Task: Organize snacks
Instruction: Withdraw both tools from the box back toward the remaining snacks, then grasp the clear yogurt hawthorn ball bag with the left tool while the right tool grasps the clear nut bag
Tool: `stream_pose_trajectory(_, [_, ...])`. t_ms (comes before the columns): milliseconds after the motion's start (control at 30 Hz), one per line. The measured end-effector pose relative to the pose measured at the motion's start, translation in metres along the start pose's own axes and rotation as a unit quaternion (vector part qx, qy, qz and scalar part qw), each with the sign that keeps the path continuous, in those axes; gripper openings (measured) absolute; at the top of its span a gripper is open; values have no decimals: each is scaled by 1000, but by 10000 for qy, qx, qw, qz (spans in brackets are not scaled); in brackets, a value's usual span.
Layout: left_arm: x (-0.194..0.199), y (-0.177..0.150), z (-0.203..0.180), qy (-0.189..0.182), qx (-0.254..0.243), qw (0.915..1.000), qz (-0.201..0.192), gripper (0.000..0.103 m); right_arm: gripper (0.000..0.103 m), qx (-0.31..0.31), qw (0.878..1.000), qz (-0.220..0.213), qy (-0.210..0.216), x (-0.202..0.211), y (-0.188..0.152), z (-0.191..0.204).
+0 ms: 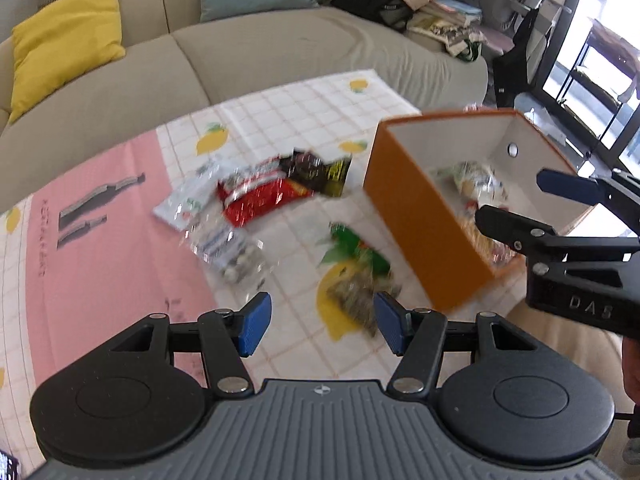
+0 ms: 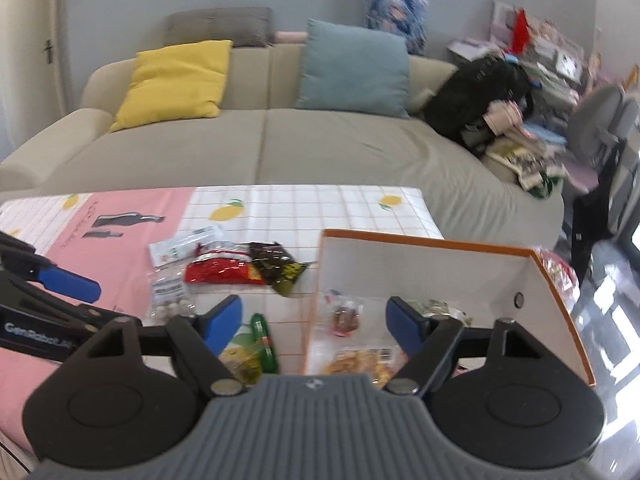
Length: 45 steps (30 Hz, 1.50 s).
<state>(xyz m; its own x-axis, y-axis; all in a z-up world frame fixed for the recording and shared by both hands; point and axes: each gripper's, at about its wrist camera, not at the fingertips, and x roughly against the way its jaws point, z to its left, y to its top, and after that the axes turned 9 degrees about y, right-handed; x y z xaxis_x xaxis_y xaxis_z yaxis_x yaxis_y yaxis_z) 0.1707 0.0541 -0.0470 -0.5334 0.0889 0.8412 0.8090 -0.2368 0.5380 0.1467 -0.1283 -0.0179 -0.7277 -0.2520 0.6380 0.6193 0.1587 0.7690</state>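
Observation:
An orange box (image 1: pixel 416 216) with a white inside stands on the table at the right and holds several snack packs (image 1: pixel 478 184); it also shows in the right wrist view (image 2: pixel 440 264). Loose snacks lie left of it: a red bag (image 1: pixel 260 196), a dark bag (image 1: pixel 316 168), a clear pack of round sweets (image 1: pixel 228 248) and a green pack (image 1: pixel 352 264). My left gripper (image 1: pixel 320 322) is open and empty above the green pack. My right gripper (image 2: pixel 314 322) is open and empty over the box's left wall; it shows at the right in the left wrist view (image 1: pixel 516 200).
The table wears a pink and white checked cloth with lemons (image 2: pixel 280 208). A beige sofa (image 2: pixel 256 140) with yellow and blue cushions stands behind it. A black bag and piled clutter (image 2: pixel 500 112) lie at the sofa's right end. A grey chair (image 1: pixel 516 4) stands further right.

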Motion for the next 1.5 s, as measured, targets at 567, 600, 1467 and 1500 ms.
stream_pose_trajectory(567, [-40,-44,48,89,737,9963,433,61,65,1298,9890,644,312,-70,-48,79])
stream_pose_trajectory(600, [-43,-45,50,114,763,9960,455,61,65,1332,9880,742,259,-79,-50,80])
stream_pose_trajectory(1467, [-146,-19,67,127,1550,9873,339,58,24,428,9869,1369,741,-154,-51,53])
stream_pose_trajectory(1500, [-147,-17,66,119,1558,9871,344,58,24,423,9869,1357,769,-155,-51,53])
